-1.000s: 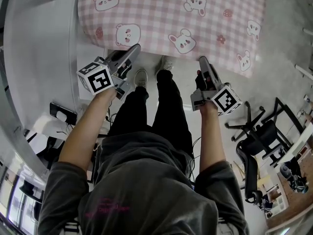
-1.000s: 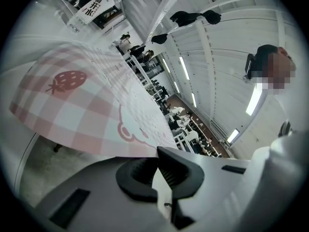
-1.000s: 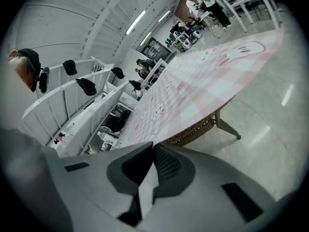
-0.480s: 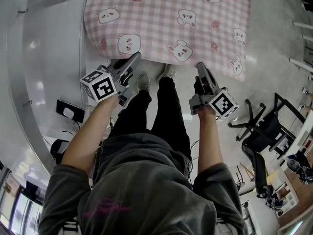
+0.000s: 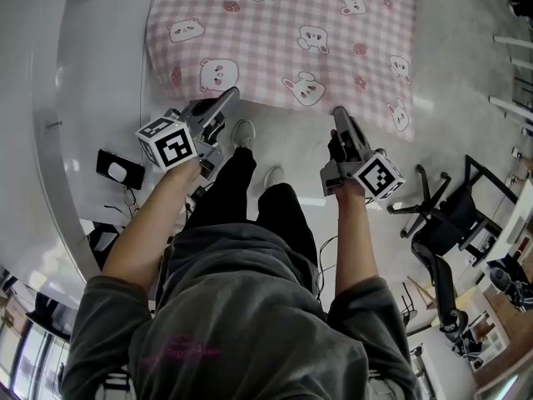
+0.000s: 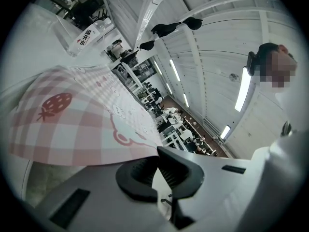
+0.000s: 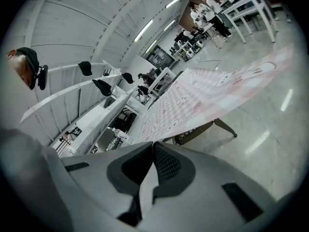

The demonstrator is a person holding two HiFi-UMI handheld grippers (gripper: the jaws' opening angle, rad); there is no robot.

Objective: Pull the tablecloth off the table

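**A:** Head view first: where does the tablecloth (image 5: pixel 283 32) lie from the tools?

**B:** Straight ahead of both, away from the person, spread over the worktop it hides. Its near hem runs crosswise from the left hand-held gripper (image 5: pixel 226 97) to the right hand-held gripper (image 5: pixel 339 113), each a little in from a corner.

**A:** And the jaws?

**B:** In each gripper's own view the pads are pressed together at the tip with the pink-checked hem running right into them, so I read both as pinching the hem. Neither is nearer; they meet it level.

**A:** So the pull?

**B:** I judge it goes straight back along the jaws, toward the person's body, both sides evenly, or the cloth will skew.

**A:** Against a second ago?

**B:** One shoe (image 5: pixel 271 176) has stepped back from beside the other, more cloth shows ahead of the tips, and the water bottle (image 6: pixel 87 35) beyond the left jaws looks further off
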